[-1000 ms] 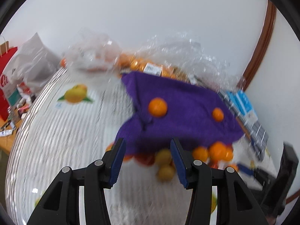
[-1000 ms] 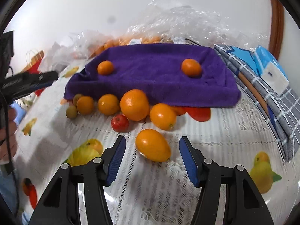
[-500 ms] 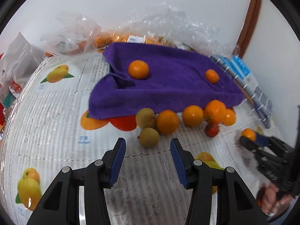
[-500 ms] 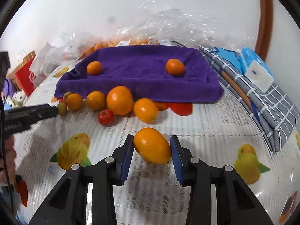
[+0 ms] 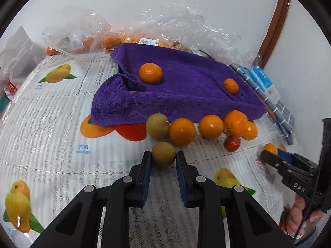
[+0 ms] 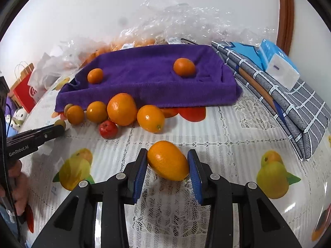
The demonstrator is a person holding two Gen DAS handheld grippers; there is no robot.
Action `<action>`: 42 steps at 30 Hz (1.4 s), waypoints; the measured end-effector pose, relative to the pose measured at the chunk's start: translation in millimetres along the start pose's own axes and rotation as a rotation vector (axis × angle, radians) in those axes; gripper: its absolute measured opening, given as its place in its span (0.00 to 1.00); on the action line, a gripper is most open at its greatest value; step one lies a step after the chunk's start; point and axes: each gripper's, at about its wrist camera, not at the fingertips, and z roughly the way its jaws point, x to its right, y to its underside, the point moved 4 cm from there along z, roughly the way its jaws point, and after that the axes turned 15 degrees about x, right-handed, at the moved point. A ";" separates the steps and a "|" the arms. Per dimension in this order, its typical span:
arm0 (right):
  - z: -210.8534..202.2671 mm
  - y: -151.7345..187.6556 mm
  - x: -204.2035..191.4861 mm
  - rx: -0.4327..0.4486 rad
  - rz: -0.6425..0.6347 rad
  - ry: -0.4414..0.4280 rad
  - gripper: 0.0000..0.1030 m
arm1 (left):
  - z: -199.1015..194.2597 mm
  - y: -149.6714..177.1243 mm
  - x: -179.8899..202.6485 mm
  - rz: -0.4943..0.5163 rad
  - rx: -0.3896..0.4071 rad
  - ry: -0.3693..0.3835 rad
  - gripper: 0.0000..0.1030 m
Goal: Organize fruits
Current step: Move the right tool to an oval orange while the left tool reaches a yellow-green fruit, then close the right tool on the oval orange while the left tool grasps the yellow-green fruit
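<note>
Two tangerines (image 6: 184, 67) on towel (image 6: 149, 82); fruit row (image 6: 122, 109) before it; folded cloth (image 6: 289, 103) to my right; bags (image 5: 82, 33) behind.

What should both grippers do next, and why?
Probably lift both fruits and carry them to the purple towel. The left gripper is closed on a brown fruit, the right gripper on an oval orange, and two oranges already sit there.

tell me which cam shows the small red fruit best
The right wrist view: the small red fruit sits unobstructed on the tablecloth in front of the oranges, its whole rounded body visible. The left wrist view shows it farther to the side, tucked close under the oranges and less clearly outlined.
</note>
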 end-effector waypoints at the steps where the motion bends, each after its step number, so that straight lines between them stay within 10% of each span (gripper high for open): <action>1: 0.5 0.2 1.2 -0.004 0.006 0.002 0.38 | -1.2 -0.5 -0.3 -0.007 0.006 0.010 0.22; 20: -7.1 -3.0 -7.8 0.047 -0.020 -0.027 0.38 | 1.3 1.8 1.2 0.018 -0.004 -0.026 0.22; 42: -31.9 -8.6 10.4 0.140 0.074 -0.019 0.38 | -36.4 -12.2 14.9 0.027 0.213 0.049 0.22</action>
